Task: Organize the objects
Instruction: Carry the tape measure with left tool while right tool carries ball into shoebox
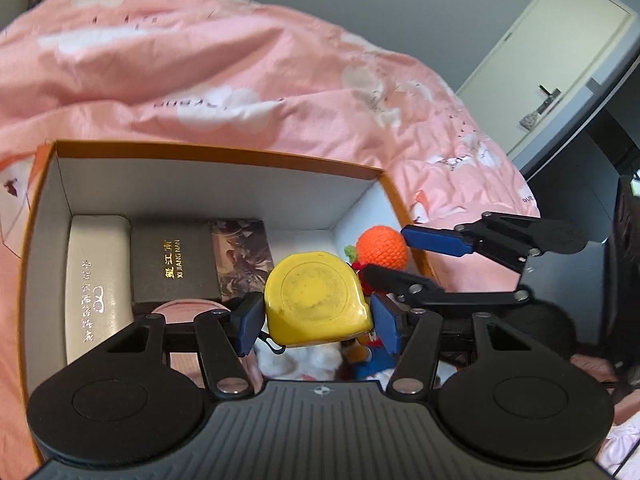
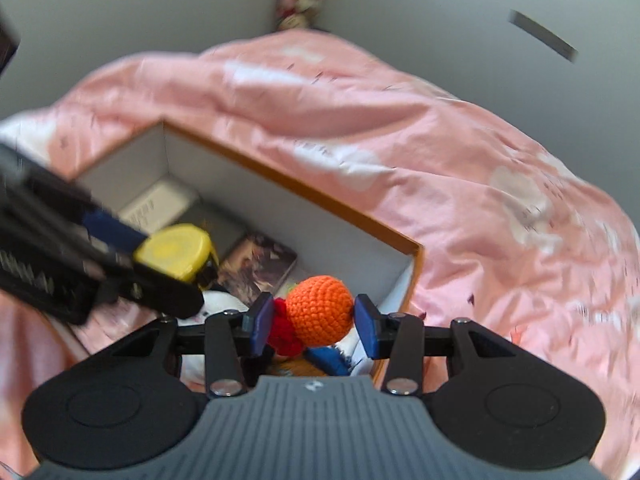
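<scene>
Left tongs [image 1: 316, 322] sit level, blue pads [image 1: 250, 322] pressed against both sides of what they grip, black linkage arms drawn inward. Right tongs [image 2: 314, 320] are clamped too, blue pads [image 2: 366, 326] squeezing from either side. In the left wrist view the right tongs [image 1: 404, 256] reach in from the right side, angled leftward, just beyond the left pair.

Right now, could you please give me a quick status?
Left gripper holds tape measure. Right gripper holds orange ball. Both over box.
</scene>
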`<action>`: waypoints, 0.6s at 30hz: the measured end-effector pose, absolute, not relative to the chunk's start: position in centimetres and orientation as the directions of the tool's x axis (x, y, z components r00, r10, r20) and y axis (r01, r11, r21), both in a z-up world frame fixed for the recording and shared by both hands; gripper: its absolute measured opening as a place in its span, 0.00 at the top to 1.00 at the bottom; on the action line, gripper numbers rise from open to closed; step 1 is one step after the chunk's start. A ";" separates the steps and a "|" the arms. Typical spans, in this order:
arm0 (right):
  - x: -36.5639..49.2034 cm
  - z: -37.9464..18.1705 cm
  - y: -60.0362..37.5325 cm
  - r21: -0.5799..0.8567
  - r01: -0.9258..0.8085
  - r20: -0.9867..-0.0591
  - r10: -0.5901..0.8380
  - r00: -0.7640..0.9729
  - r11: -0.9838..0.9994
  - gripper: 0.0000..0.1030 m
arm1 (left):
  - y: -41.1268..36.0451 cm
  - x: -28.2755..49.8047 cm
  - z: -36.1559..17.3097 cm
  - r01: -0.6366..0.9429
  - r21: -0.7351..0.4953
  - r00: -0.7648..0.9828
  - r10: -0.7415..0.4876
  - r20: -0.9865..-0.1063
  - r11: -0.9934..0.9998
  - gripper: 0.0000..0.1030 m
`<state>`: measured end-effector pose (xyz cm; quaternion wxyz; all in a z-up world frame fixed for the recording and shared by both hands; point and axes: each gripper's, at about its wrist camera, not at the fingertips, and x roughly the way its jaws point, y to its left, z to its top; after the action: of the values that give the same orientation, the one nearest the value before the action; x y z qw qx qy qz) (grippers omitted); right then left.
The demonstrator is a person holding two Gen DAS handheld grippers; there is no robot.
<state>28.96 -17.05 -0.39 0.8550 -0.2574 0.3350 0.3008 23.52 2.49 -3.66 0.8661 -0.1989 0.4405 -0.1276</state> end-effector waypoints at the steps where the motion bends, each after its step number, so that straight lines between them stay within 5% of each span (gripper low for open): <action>1: 29.7 -0.9 -16.7 -0.252 -0.698 -0.739 0.333 0.586 0.670 0.55 | 2.6 24.1 -3.9 0.043 -0.464 0.574 -0.402 -0.713 0.885 0.36; 10: 32.8 -4.6 -14.0 -0.456 -0.749 -0.756 0.236 0.611 0.481 0.55 | 2.7 28.7 -5.2 0.025 -0.470 0.542 -0.407 -0.735 0.882 0.36; 18: 33.5 -6.3 -14.1 -0.481 -0.767 -0.769 0.216 0.602 0.425 0.54 | 1.7 30.9 -7.0 0.016 -0.446 0.498 -0.394 -0.772 0.895 0.36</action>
<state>33.50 -14.13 -6.29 0.7822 -0.4346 0.3169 0.3143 30.94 1.66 -6.97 0.8434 -0.1945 0.4859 -0.1217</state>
